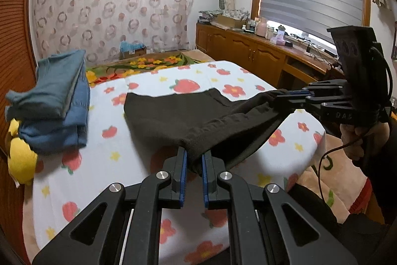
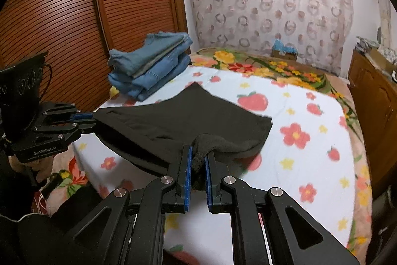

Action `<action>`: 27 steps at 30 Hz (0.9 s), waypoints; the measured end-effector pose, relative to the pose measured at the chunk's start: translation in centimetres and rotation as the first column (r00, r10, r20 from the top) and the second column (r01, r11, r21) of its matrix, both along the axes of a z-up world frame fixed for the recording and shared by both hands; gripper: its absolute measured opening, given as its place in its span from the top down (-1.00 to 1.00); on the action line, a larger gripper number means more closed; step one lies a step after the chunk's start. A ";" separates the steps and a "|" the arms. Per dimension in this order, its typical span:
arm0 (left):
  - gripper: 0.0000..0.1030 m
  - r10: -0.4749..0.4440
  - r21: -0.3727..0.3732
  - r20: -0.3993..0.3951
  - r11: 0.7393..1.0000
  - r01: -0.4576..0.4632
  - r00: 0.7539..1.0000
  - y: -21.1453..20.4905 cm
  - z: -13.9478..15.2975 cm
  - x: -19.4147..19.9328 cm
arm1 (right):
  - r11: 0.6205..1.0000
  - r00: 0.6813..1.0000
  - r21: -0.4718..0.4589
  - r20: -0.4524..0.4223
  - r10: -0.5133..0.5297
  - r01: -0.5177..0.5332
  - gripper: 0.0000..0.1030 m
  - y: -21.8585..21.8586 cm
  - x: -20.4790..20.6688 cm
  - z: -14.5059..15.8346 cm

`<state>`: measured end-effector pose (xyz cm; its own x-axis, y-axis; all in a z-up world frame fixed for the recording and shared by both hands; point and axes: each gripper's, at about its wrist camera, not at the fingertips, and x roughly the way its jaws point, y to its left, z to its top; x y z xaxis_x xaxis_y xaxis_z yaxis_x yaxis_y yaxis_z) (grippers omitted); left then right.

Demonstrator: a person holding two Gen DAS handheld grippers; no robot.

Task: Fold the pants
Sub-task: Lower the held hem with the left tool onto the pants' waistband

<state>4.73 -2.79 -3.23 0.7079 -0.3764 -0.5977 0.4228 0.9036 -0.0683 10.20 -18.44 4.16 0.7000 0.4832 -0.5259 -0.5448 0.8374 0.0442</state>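
Note:
Black pants [image 1: 178, 116] are partly folded, their far end resting on the bed and the near edge lifted off it. In the left wrist view my left gripper [image 1: 194, 158] is shut on one near corner of the cloth. My right gripper [image 1: 280, 97] comes in from the right and pinches the other corner. The right wrist view shows the same black pants [image 2: 186, 116], with my right gripper [image 2: 198, 158] shut on a bunched corner. My left gripper [image 2: 95, 121] clamps the edge at the left. The held edge hangs stretched between the two grippers.
The bed has a white flower-and-strawberry blanket [image 1: 111, 165]. A stack of folded blue clothes [image 1: 57, 101] lies at its far left, beside a yellow plush [image 1: 19, 155]. A slatted wooden wardrobe [image 2: 62, 16] stands at the left, and a cluttered wooden cabinet [image 1: 248, 51] at the right under the window.

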 end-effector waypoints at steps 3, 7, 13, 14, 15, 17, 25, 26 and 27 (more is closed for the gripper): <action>0.79 -0.006 0.003 -0.011 1.000 0.006 1.000 -0.1 -0.5 -0.5 | 1.000 1.000 0.015 -0.017 -0.010 0.011 0.81 -0.3 -0.3 -0.4; 0.79 -0.011 0.000 -0.012 1.000 0.011 1.000 -0.3 -0.7 -1.0 | 0.999 0.999 0.023 -0.027 -0.026 0.027 0.81 -0.4 -0.8 -1.0; 0.79 -0.019 -0.006 -0.007 1.000 0.019 1.000 -0.7 -0.7 -1.8 | 0.999 0.999 0.033 -0.032 -0.036 0.037 0.81 -0.5 -1.8 -1.3; 0.79 -0.019 -0.008 -0.005 1.000 0.019 1.000 -0.5 -0.6 -1.9 | 0.999 0.999 0.035 -0.031 -0.036 0.037 0.81 -0.5 -1.9 -1.2; 0.79 -0.020 -0.011 -0.003 1.000 0.019 1.000 -0.5 -0.5 -1.9 | 0.999 0.999 0.035 -0.030 -0.036 0.037 0.81 -0.5 -2.0 -1.2; 0.79 -0.020 -0.020 0.000 1.000 0.020 1.000 -0.4 -0.2 -2.0 | 0.999 0.999 0.035 -0.028 -0.033 0.034 0.81 -0.5 -2.2 -1.4; 0.79 -0.030 -0.025 0.013 0.999 0.031 0.999 -0.3 0.5 -3.1 | 0.999 1.000 0.047 -0.010 -0.025 0.025 0.81 -0.8 -3.4 -1.3; 0.79 -0.032 -0.027 0.016 0.999 0.032 0.999 -0.3 0.6 -3.2 | 0.998 1.000 0.051 -0.009 -0.022 0.023 0.81 -1.1 -3.5 -1.4; 0.79 -0.032 -0.028 0.019 0.999 0.033 0.999 -0.3 0.7 -3.3 | 0.998 1.000 0.054 -0.007 -0.020 0.021 0.81 -1.2 -3.7 -1.4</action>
